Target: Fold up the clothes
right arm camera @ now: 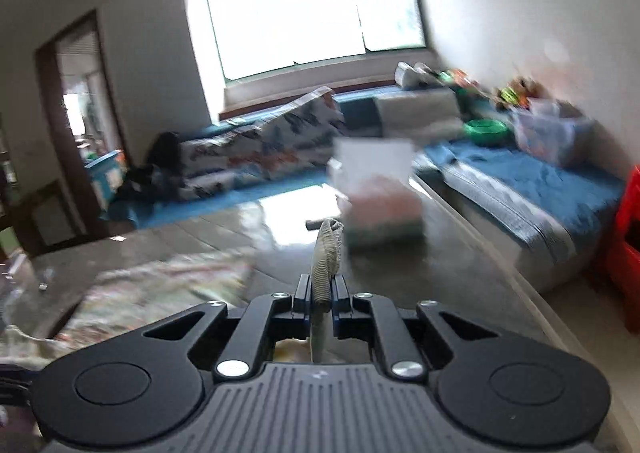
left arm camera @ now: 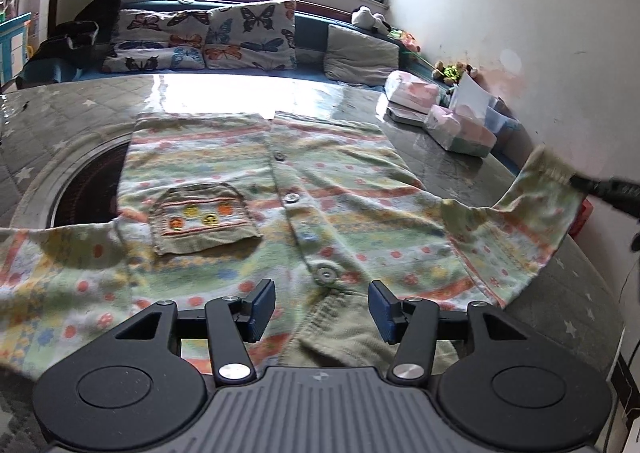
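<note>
Garment: one patterned cardigan [left arm camera: 248,189] lies face up and spread on the table [left arm camera: 80,121], collar end nearest the left wrist camera, hem toward 12 o'clock.
Left gripper [left arm camera: 322,307]: jaws spread wide, holding nothing, hovering over the collar [left arm camera: 340,329] at 6 o'clock.
Right gripper [right arm camera: 319,295]: pressed together on the ribbed cuff [right arm camera: 326,253] of one sleeve [left arm camera: 532,221], which is raised off the table at 3 o'clock in the left view.
Stage: the body is flat and unfolded, one sleeve is in the air; I judge a sleeve fold across the chest is in hand.
Risk, slip: only the cuff edge is pinched, so a quick swing could pull the rib free and drop the sleeve in a heap.
Risk, drag: pulling with the collar unpinned could skew the whole body on the glossy tabletop.
Risk, collision: the tissue packs [left arm camera: 460,131] sit near the lifted sleeve at 2 o'clock and could be swept.
Risk, blur: the right view is smeared by motion, so placement is hard to judge there.
Counts: snap buttons [left arm camera: 293,197] three visible; chest pocket [left arm camera: 206,217] one; sleeves two, the other flat at 8 o'clock; tissue packs at least two; butterfly cushions [left arm camera: 208,37] two.
</note>
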A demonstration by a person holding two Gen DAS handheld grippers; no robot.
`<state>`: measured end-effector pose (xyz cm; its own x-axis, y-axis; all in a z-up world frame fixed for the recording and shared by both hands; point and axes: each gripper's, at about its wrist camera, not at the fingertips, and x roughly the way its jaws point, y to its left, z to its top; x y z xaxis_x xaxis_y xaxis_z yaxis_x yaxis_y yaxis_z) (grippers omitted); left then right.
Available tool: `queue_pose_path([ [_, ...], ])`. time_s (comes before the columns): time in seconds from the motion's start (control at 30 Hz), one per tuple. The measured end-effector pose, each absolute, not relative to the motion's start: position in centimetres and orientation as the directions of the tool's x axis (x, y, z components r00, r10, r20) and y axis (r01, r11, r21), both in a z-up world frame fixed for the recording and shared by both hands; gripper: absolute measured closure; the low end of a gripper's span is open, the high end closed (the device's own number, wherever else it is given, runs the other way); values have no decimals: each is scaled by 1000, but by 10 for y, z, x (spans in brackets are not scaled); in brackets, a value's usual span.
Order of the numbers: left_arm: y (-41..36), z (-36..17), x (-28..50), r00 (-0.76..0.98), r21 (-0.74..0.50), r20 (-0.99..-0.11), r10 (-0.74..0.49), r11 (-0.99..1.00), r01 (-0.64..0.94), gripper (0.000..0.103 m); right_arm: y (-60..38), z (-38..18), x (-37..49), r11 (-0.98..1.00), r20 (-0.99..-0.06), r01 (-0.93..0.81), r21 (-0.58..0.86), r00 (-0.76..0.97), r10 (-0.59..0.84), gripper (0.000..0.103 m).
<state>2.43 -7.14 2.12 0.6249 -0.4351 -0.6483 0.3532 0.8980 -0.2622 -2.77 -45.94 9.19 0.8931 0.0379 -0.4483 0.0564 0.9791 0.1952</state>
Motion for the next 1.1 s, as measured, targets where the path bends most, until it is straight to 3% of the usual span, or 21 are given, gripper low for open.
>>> queue_pose_path([
  [0.37,-32,20,15,658,-308,-617,-432,902,304,47,-346,147,-14,973,-376,-194,127,898,228,94],
  [0.8,-1,19,5,686,-339,-597,-417,906,255,46,-226,125,19,900,-465,-426,91,781,416,94],
  [0.93,5,20,4,696,-337,-596,-401,911,236,46,-212,113,20,883,-500,-454,120,741,449,86],
  [1.1,6,24,6,703,-326,-597,-387,918,228,46,-219,114,15,878,-509,-468,100,735,449,85],
])
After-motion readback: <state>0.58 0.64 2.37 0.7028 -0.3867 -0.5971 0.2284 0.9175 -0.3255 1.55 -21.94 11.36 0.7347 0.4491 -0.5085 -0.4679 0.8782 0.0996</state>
